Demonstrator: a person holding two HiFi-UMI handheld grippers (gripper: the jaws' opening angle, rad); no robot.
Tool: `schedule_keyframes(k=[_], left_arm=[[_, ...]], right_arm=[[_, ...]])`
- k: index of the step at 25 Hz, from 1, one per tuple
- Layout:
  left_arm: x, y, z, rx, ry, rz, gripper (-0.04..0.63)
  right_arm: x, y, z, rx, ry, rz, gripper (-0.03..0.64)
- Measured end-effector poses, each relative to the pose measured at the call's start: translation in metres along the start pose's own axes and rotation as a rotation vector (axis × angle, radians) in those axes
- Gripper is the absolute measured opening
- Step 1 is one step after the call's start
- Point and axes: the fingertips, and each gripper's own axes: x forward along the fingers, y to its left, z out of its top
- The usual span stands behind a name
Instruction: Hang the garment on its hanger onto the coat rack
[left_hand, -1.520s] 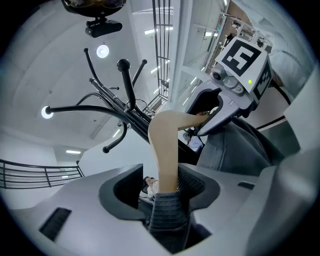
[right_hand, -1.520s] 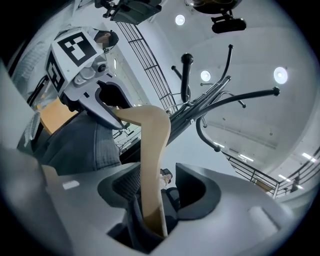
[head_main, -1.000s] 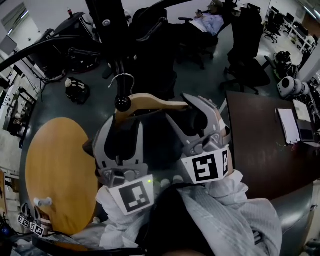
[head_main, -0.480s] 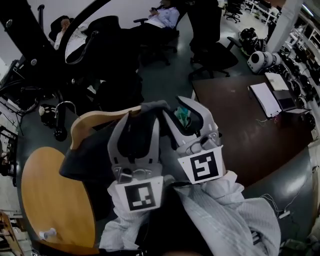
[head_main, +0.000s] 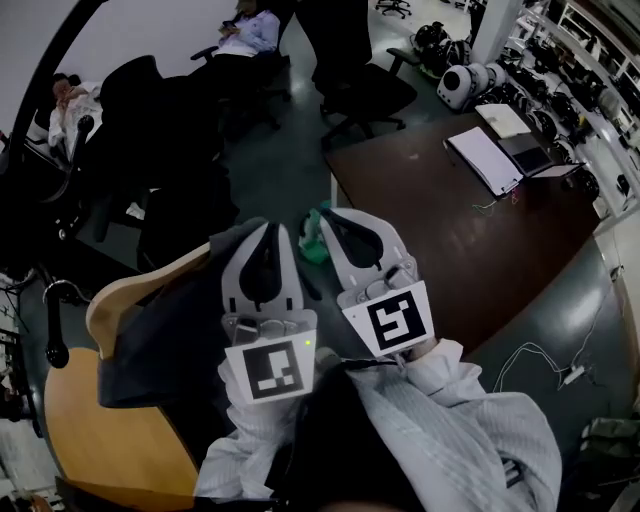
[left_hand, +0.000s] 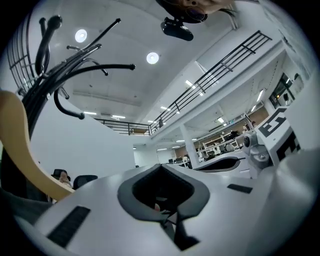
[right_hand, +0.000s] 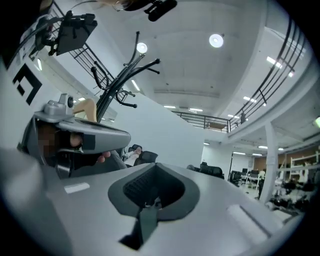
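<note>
A wooden hanger carrying a dark garment sits at the left of the head view. Its metal hook curls beside a black knobbed peg of the coat rack. My left gripper lies over the garment's right shoulder, jaws shut with nothing between them. My right gripper stands just to its right, also shut and empty. In the left gripper view the gripper points up past the hanger's wooden arm. The right gripper view shows the rack and the left gripper.
A small green thing shows between the two grippers; what it is cannot be told. A round wooden table lies low on the left. A dark brown table holds a notebook. Office chairs and seated people are farther off.
Both grippers have gone from open to shut. The hanger and garment, earlier between the open jaws, now sit to their left in the head view, which has swung round.
</note>
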Motion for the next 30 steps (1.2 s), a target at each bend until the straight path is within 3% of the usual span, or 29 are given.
schedule_keyframes(k=[4,12,30], left_arm=[[0.022,-0.021,-0.022,-0.028,0.031,-0.053,0.005],[0.05,-0.039,-0.045,-0.072,0.082,-0.099,0.005],[0.051,-0.035,-0.048,-0.051,0.091,-0.082,0.005]], right_arm=[[0.0,-0.02,-0.024,0.06,0.049,-0.052,0.002],[-0.002,-0.041,-0.048,0.116,0.092,-0.056,0.002],[0.001,-0.034,-0.047,0.121,0.076,-0.01,0.0]])
